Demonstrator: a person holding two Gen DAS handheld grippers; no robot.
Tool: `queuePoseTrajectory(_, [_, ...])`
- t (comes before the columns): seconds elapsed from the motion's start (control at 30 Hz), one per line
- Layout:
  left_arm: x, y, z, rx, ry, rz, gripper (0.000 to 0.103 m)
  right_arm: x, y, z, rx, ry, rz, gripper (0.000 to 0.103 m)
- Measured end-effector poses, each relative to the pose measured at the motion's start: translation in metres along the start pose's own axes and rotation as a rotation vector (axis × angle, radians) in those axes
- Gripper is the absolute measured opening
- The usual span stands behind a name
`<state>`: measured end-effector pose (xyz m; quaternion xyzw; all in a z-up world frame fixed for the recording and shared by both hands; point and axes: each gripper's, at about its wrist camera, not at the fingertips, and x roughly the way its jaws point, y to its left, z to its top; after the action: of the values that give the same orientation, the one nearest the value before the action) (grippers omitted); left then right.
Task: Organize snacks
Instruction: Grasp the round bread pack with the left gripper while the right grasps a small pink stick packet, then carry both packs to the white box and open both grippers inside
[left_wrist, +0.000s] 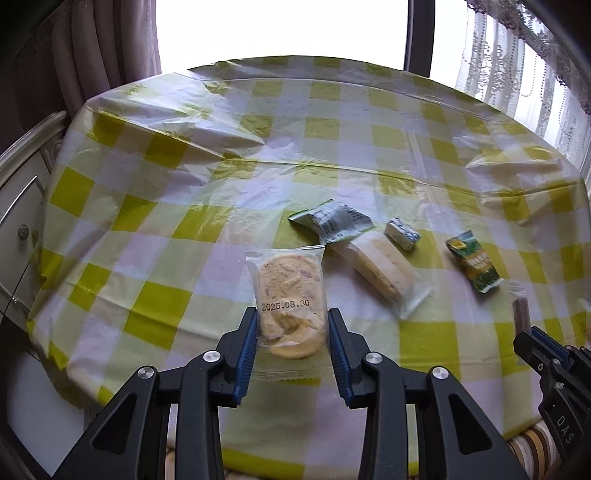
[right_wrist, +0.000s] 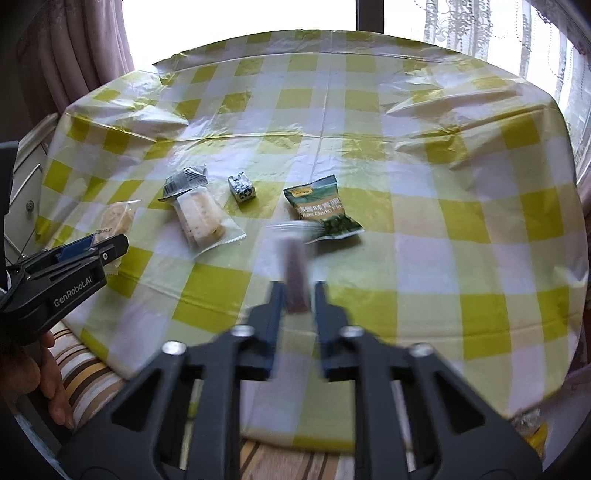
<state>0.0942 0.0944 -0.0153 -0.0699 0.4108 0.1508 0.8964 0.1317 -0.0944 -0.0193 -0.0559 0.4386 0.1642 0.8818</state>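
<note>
Left wrist view: we hold the clear-wrapped cookie (left_wrist: 290, 314) in left gripper (left_wrist: 291, 332) jaws, brown snack stick (right_wrist: 294, 273) clenched by right gripper (right_wrist: 297, 295); slick film may slip out.

I count two clear-wrapped round biscuit packets (left_wrist: 287, 303) (left_wrist: 384, 271), two green foil snack pouches (left_wrist: 330, 220) (right_wrist: 323, 210), one small foil-wrapped cube (right_wrist: 242, 187), one brown stick snack (right_wrist: 294, 273).

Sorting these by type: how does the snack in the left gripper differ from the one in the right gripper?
The left gripper holds a clear packet of round pale biscuits, wide and flat, stamped with a date. The right gripper is shut on a narrow brown stick, slim and blurred. Both are in clear wrappers, clamped at the near end.
</note>
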Motion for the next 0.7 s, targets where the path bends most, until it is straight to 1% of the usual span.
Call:
queuePoseTrajectory(0.23, [-0.022, -0.017, -0.012, 0.036, -0.015, -0.021, 0.038, -0.022, -0.012, -0.013, 0.027, -0.015, -0.004, 0.015])
queuePoseTrajectory(0.5, [-0.043, -0.047, -0.025, 0.095, -0.021, -0.065, 0.038, -0.048, -0.031, -0.032, 0.06, -0.031, -0.002, 0.015])
queuePoseTrajectory(0.6, [-0.051, -0.063, -0.03, 0.119, -0.021, -0.103, 0.038, -0.062, -0.044, -0.042, 0.08, -0.039, -0.012, 0.015])
queuePoseTrajectory(0.7, [-0.061, -0.08, -0.036, 0.148, -0.023, -0.174, 0.038, -0.075, -0.061, -0.055, 0.099, -0.038, -0.033, 0.015])
